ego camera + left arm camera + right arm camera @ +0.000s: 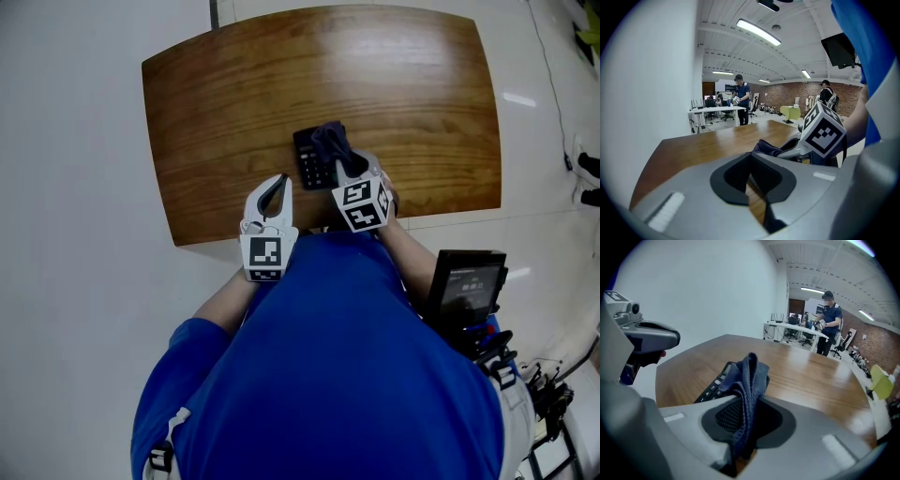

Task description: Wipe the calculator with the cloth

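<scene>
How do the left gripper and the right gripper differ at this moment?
The right gripper is shut on the dark blue cloth; the left gripper is shut on nothing. The right gripper is above the black calculator; the left gripper is beside it, over bare wooden table. Both are grey.
</scene>
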The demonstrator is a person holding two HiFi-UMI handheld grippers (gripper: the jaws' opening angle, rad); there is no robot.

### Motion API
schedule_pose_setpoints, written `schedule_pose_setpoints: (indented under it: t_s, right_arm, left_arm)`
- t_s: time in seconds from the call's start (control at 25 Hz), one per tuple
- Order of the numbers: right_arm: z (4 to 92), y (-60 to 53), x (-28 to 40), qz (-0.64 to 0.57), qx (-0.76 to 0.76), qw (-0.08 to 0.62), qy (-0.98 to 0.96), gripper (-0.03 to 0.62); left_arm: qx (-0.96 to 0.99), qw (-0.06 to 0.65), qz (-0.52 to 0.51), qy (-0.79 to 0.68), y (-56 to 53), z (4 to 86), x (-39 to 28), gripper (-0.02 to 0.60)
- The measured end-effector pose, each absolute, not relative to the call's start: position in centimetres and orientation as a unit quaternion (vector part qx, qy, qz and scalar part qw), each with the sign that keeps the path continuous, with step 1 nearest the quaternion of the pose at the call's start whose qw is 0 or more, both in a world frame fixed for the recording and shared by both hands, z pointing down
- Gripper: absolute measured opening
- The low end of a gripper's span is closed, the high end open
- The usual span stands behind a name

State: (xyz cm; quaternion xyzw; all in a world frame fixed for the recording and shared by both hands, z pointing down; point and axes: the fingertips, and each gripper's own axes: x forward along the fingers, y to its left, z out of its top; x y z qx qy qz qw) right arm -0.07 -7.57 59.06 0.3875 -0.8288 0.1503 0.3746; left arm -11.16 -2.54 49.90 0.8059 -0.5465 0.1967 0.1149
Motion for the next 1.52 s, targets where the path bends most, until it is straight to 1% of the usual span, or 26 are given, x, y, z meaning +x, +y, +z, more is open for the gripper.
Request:
schedule_pose_setpoints:
  t_s: [0.32,0.48,0.76,0.92,1.04,1.24,1.52]
  right_arm:
    - [59.7,-8.5,2.5,0.158,0.414,0.381,-0.812,0.063]
    - [59.5,-8.4,2.1,0.16,0.41,0.379,-0.814,0.063]
    - [57.1,-5.9,-3.1,0.142,0.347,0.364,-0.852,0.064]
    - [57.5,-3.6,-7.0,0.13,0.294,0.37,-0.872,0.063]
    - [58.0,-3.2,-8.5,0.133,0.282,0.377,-0.872,0.063]
    - [58.0,-4.0,-7.6,0.139,0.293,0.38,-0.866,0.063]
    - [59.0,-5.3,-3.6,0.149,0.334,0.383,-0.848,0.063]
  left_arm:
    - [0.805,0.114,0.201,-0.546,-3.1,49.9,-11.5,0.006]
    - [0.803,0.114,0.2,-0.55,-3.1,50.0,-11.8,0.006]
    - [0.794,0.116,0.2,-0.562,-2.4,49.1,-12.7,0.006]
    - [0.787,0.119,0.208,-0.569,-1.6,48.8,-13.6,0.006]
    - [0.784,0.119,0.215,-0.569,-1.4,48.2,-14.6,0.006]
    - [0.786,0.114,0.218,-0.567,-1.2,48.4,-14.7,0.006]
    - [0.797,0.112,0.217,-0.552,-1.8,49.6,-13.1,0.006]
